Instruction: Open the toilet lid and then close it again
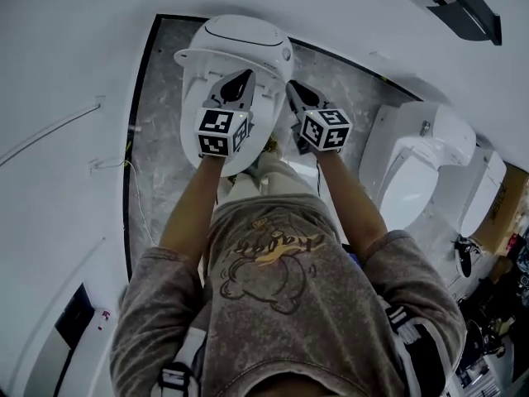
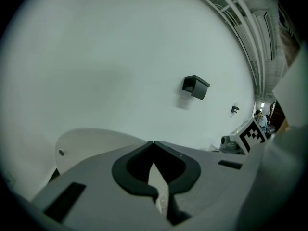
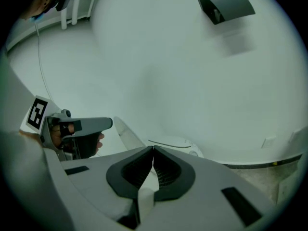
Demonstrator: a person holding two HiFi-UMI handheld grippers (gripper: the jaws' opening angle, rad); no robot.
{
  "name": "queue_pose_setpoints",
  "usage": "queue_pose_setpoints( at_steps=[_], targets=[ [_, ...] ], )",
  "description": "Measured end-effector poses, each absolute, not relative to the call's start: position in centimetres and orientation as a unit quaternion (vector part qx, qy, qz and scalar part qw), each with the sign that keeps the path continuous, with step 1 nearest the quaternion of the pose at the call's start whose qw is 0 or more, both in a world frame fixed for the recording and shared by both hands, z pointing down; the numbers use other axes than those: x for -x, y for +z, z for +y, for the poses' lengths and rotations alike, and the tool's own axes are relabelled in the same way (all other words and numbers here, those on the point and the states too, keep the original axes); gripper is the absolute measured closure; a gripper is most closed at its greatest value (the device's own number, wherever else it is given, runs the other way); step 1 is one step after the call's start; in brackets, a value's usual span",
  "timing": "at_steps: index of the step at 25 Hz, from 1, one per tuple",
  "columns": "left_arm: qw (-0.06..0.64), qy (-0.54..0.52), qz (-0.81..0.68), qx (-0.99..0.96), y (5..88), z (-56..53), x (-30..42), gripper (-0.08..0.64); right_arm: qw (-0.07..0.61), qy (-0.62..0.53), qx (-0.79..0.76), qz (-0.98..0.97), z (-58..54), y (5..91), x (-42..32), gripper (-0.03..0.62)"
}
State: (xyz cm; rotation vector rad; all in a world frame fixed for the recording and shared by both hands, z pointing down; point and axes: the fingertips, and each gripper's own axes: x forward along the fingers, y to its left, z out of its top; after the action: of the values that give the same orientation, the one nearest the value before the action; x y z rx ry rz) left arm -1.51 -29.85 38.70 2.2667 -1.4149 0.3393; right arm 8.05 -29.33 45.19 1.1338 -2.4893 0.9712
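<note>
The toilet lid (image 1: 195,56) stands part-raised at 12 o'clock of the person, its pale underside filling the lower left of the left gripper view (image 2: 96,143). The left gripper (image 1: 242,77) points at that underside with jaws pressed together and nothing between them. The right gripper (image 1: 291,85), at its 3 o'clock, is likewise closed and empty. Whether either tip touches the lid cannot be told. The opening step seems in hand. Next, the closed tips should push the lid upright before lowering it.
</note>
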Motion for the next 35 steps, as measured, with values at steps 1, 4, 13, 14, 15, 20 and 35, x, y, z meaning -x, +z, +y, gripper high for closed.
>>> queue_pose_setpoints(
  at_steps=[1,4,13,14,15,20,35],
  targets=[
    [0.217,0.126,-0.512,-0.822,38.5,-29.9,1.8,0.551,0.112,0.33,-0.393,-0.851,-29.4,44.6,-8.1,0.565],
    [0.202,0.129,-0.514,-0.824,37.4,-30.0,2.4,0.551,0.09,0.322,-0.403,-0.852,-29.7,42.6,-7.9,0.563],
    [0.172,0.142,-0.488,-0.844,35.3,-32.6,3.4,0.331,0.067,0.315,-0.4,-0.858,-32.0,40.0,-5.9,0.351],
    [0.168,0.148,-0.485,-0.846,35.4,-33.3,3.5,0.324,0.07,0.312,-0.399,-0.859,-32.6,40.0,-5.7,0.35],
    [0.164,0.153,-0.483,-0.846,35.5,-34.0,3.5,0.319,0.072,0.31,-0.398,-0.86,-33.2,40.0,-5.5,0.35],
    [0.153,0.179,-0.48,-0.845,36.2,-38.0,3.7,0.312,0.08,0.307,-0.397,-0.861,-36.0,40.1,-4.6,0.35],
    [0.186,0.203,-0.485,-0.83,38.4,-39.3,3.7,0.311,0.096,0.343,-0.331,-0.874,-35.6,41.7,-1.6,0.35]
  ],
)
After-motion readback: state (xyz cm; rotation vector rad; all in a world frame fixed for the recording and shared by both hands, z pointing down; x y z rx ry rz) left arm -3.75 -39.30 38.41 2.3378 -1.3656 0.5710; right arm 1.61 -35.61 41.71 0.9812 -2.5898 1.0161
